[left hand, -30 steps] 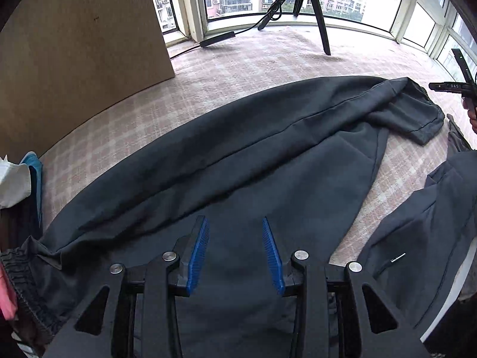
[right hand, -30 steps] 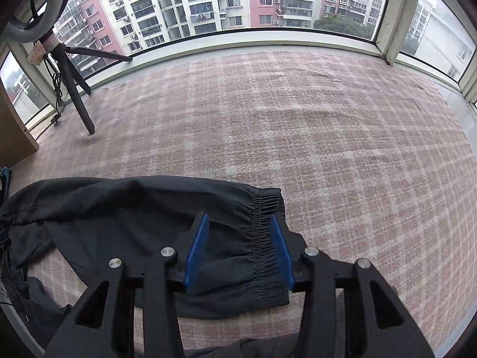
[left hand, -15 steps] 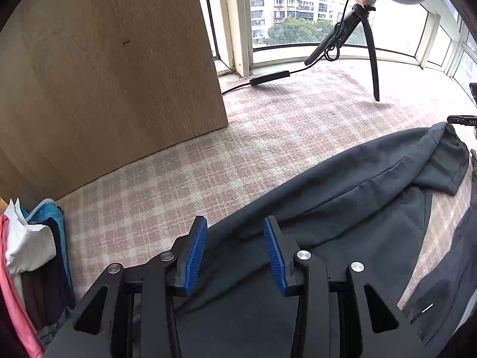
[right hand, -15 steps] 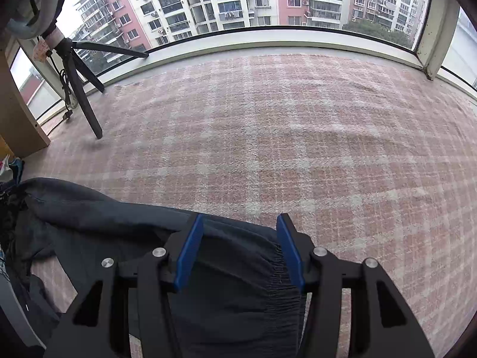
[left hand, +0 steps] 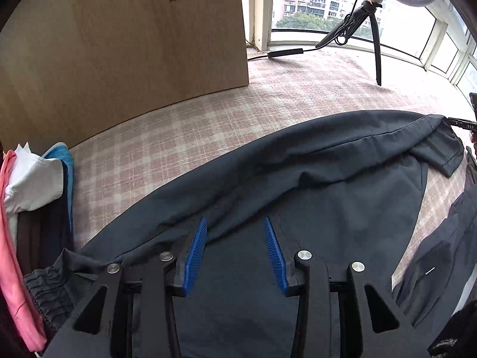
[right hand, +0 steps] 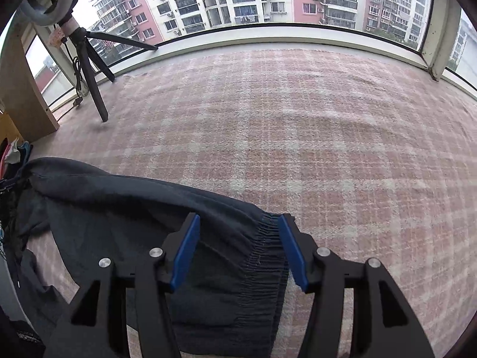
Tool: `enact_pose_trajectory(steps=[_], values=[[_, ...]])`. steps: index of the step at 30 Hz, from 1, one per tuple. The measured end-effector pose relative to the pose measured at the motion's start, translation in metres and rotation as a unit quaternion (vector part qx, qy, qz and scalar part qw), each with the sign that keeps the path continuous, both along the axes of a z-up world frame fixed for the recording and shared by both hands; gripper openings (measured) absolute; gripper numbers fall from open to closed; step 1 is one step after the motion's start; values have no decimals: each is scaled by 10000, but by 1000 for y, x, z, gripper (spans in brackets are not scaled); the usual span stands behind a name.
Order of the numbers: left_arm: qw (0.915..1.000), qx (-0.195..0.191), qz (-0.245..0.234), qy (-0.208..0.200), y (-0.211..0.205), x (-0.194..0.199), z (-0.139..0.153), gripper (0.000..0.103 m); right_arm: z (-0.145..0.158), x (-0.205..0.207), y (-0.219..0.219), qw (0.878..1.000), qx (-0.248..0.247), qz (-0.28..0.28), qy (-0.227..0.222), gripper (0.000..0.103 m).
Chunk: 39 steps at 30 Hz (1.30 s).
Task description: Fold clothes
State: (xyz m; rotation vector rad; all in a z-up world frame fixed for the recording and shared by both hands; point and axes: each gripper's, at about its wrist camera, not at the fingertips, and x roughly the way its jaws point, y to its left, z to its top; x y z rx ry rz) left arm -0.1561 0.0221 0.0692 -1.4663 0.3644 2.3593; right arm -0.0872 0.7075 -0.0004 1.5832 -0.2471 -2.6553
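Dark navy trousers (left hand: 313,185) lie stretched across the pink plaid blanket, one leg over the other. My left gripper (left hand: 235,223) is open and hovers low over the trouser legs near the cuff end; a gathered elastic cuff (left hand: 47,286) shows at lower left. My right gripper (right hand: 238,220) is open over the trousers (right hand: 125,208), its fingers straddling the ribbed elastic band (right hand: 265,262). The right gripper's tip also shows in the left wrist view (left hand: 463,123) at the far end of the trousers.
A stack of folded clothes (left hand: 32,185), white, blue and pink, sits at the left. A wooden panel (left hand: 119,44) stands behind it. A ring light tripod (left hand: 377,29) and its cable stand by the window. Another dark garment (left hand: 441,262) lies at right.
The left gripper has swung left and back along the trousers towards the cuff end, bringing the panel and clothes stack into view. The right gripper has shifted forward over the elastic band. Both stay open.
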Motion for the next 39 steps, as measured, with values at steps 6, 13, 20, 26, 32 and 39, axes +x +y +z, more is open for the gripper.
enact_pose_trajectory(steps=[6, 13, 20, 26, 32, 39], values=[[9966, -429, 624, 327, -76, 27, 26, 38, 2, 3, -2, 9996, 266, 71, 83, 54], [9903, -1296, -97, 489, -80, 24, 21, 40, -4, 1, 8, 9992, 210, -299, -130, 60], [9810, -1628, -1019, 259, -40, 2, -15, 43, -7, -4, -6, 9984, 517, -198, -134, 64], [9812, -1594, -1091, -30, -47, -9, -32, 3, -5, -3, -6, 9991, 378, -196, -49, 55], [9888, -1159, -838, 428, -61, 1, 7, 3, 11, 14, -10, 9988, 190, -229, 387, 27], [9887, -1031, -657, 862, -80, 30, 61, 3, 81, 67, -10, 9873, -146, -549, 1486, 27]])
